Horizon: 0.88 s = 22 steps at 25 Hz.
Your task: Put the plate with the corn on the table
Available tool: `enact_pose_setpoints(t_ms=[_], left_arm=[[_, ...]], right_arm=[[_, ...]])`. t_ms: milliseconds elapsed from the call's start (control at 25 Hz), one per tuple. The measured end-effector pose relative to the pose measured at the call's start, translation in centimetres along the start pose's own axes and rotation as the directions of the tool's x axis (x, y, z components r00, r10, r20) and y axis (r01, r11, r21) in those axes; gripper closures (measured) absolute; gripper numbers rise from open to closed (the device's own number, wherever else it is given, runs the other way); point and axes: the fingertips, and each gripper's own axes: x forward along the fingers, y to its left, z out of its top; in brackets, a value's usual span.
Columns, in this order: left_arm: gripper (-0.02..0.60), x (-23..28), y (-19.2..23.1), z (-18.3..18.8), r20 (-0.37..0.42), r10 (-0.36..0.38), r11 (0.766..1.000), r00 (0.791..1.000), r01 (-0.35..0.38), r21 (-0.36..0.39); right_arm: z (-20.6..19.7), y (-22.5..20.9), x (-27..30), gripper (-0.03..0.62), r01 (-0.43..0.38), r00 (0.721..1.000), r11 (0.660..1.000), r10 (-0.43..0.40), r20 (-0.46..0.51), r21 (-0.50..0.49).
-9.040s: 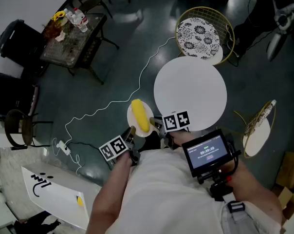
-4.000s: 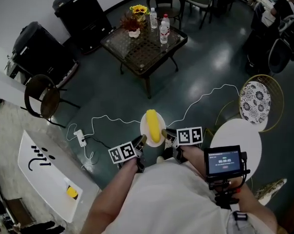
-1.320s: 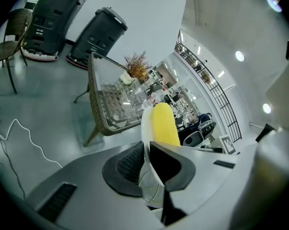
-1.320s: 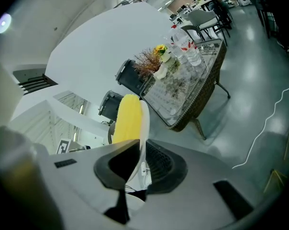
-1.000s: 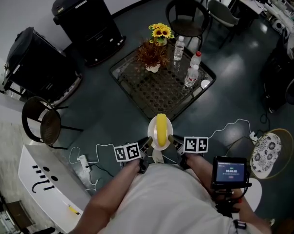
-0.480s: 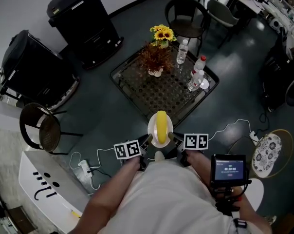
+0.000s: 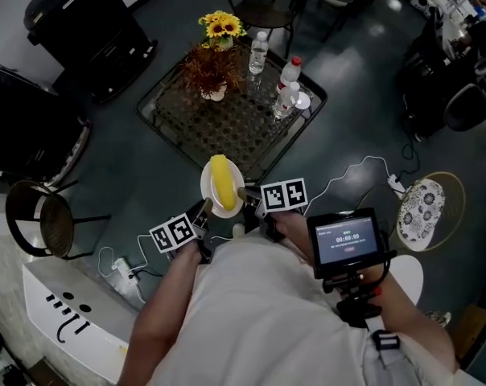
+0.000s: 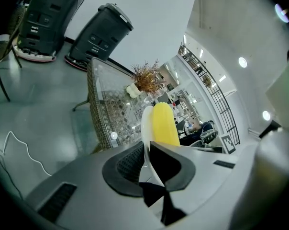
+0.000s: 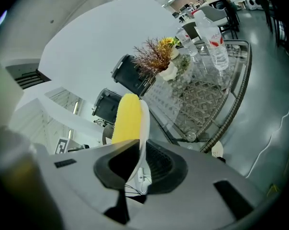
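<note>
Dark teal floor (image 7: 122, 163) all round, with a white cable (image 7: 357, 167) trailing across it. Nearest the body, the left gripper (image 7: 204, 208) and the right gripper (image 7: 245, 193) each pinch an opposite edge of a white plate (image 7: 206, 193). In the left gripper view the jaws are clamped on the plate rim (image 8: 145, 128); in the right gripper view the jaws likewise bite the rim (image 9: 143, 128). Corn cob (image 7: 220, 182) lies lengthwise across the plate, yellow, unhusked side not discernible. Plate is held level in the air at the near edge of a glass-topped wicker table (image 7: 241, 127), not resting on it. On the table's far half: a dried plant in a white pot (image 7: 209, 72), sunflowers (image 7: 220, 26), two water bottles (image 7: 286, 88). Beyond the table, two black bins (image 7: 86, 22) stand against the wall.
</note>
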Motion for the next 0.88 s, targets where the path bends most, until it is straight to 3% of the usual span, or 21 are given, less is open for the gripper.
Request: enact_pose_setpoints(t_ms=[880], left_arm=[[0.537,6.7,3.8,5.1,0.059,0.114,0.985,0.992,-0.105,-0.14]], right_arm=[[7.6,-4.4,6.2,0.549,-0.079,0.981,0.994,0.064,-0.185,-0.077]])
